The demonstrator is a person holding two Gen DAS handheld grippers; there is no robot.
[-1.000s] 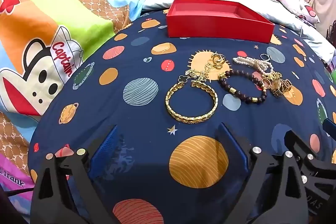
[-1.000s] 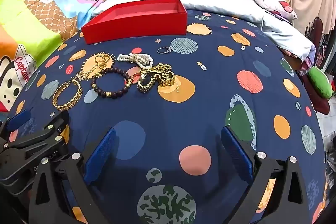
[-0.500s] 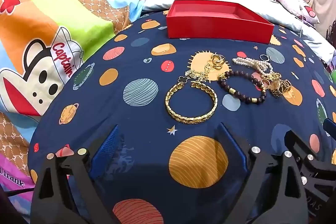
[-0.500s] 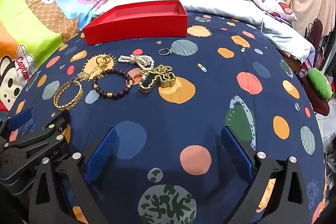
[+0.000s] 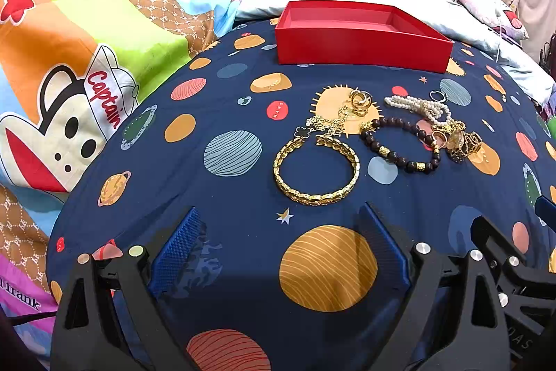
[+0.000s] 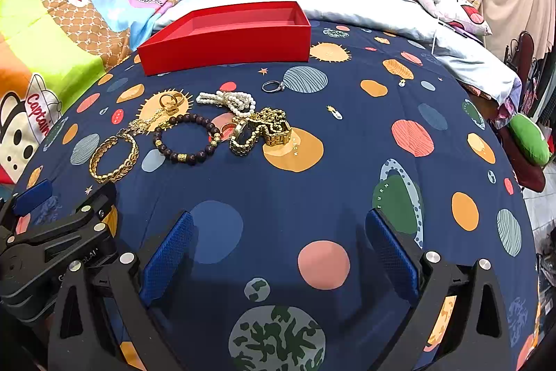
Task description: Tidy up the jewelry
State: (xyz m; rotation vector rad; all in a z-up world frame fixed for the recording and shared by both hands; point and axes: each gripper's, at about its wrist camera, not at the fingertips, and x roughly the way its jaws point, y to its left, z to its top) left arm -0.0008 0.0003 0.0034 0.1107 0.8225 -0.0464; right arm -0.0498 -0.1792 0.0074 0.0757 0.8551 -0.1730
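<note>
**Jewelry waits in front of the red box**

Planet-print bedding (image 5: 222, 113) carries your red box (image 5: 361, 37), open and showing nothing inside. Just before it lie the gold bracelet (image 5: 316, 169), dark bead bracelet (image 5: 399, 145), pearl strand (image 6: 229, 101), gold watch (image 6: 260, 134) and a silver ring (image 6: 272, 86). Your left gripper (image 5: 281, 249) and right gripper (image 6: 278, 256) hover nearer you, fingers spread, holding nothing.

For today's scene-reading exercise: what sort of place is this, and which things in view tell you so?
Most likely a bedroom at home, with the work done on a bed. A planet-print sheet covers the surface, a pillow lies at the far side, and a cartoon quilt is bunched alongside.
</note>
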